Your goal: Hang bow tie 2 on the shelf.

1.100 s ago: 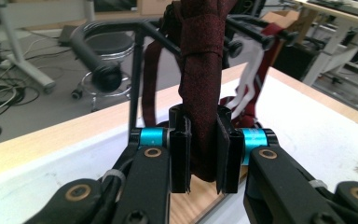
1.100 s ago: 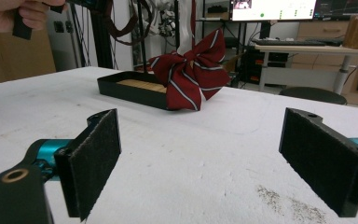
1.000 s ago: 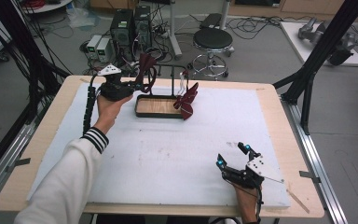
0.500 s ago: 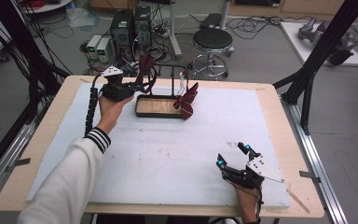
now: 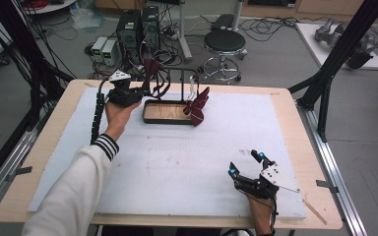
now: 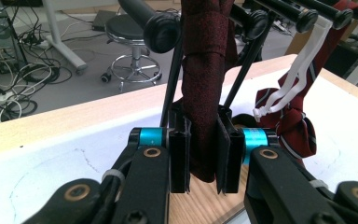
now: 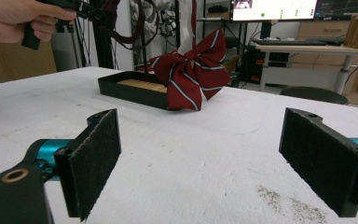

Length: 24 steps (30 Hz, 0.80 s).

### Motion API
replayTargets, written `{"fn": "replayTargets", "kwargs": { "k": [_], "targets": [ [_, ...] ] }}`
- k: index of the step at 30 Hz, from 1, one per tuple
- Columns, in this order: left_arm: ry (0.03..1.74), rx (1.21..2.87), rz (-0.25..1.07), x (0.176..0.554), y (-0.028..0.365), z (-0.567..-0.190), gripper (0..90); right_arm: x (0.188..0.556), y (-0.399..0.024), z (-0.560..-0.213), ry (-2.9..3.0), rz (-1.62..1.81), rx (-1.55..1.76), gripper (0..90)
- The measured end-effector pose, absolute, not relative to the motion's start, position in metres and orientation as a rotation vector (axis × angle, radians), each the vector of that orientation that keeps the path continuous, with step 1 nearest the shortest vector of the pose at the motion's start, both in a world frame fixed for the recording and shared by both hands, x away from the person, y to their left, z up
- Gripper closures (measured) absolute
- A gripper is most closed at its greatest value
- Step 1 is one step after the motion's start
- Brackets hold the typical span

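From the high view, the left tongs (image 5: pixel 145 91) sit at about eleven o'clock on the white surface (image 5: pixel 177 162), held up by the left hand (image 5: pixel 120 112) at the rack (image 5: pixel 174 81) that rises from a black tray (image 5: pixel 167 112) with a wooden floor. A dark red tie (image 5: pixel 151 71) hangs on the rack at the tongs' tips, and a striped red bow tie (image 5: pixel 197 105) dangles at the tray's right end. The right tongs (image 5: pixel 248 163) rest at about five o'clock, near the front edge, spread apart with nothing between them. In the left gripper view, the left tongs (image 6: pixel 200 156) are closed on the dark red tie (image 6: pixel 205 93), which hangs down from a black bar; the bow tie (image 6: pixel 289 121) hangs at three o'clock on white straps. In the right gripper view, the right tongs (image 7: pixel 200 163) stand wide open over the bare surface, with the tray (image 7: pixel 130 91) and bow tie (image 7: pixel 191 77) at twelve o'clock and the left hand (image 7: pixel 23 18) at ten.
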<state>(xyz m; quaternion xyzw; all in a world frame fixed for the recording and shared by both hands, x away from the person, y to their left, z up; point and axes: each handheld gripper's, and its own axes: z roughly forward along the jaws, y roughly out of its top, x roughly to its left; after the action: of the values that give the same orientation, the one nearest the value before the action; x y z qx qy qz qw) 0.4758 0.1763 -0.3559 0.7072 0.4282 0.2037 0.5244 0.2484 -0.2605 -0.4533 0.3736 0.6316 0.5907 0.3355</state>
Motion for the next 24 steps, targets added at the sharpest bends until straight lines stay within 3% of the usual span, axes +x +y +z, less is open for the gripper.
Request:
{"fn": "replayTargets", "kwargs": {
  "k": [17,24],
  "targets": [
    [1.077,1.738,0.476,0.4784,0.1782,-0.3643,72.7,0.2485,-0.2606,-0.4533,1.646,1.539,0.971,11.9],
    [1.086,1.744,0.467,0.4788,0.1800,-0.3651,62.6,0.2485,-0.2606,-0.4533,1.646,1.540,0.969,11.9]
  ]
}}
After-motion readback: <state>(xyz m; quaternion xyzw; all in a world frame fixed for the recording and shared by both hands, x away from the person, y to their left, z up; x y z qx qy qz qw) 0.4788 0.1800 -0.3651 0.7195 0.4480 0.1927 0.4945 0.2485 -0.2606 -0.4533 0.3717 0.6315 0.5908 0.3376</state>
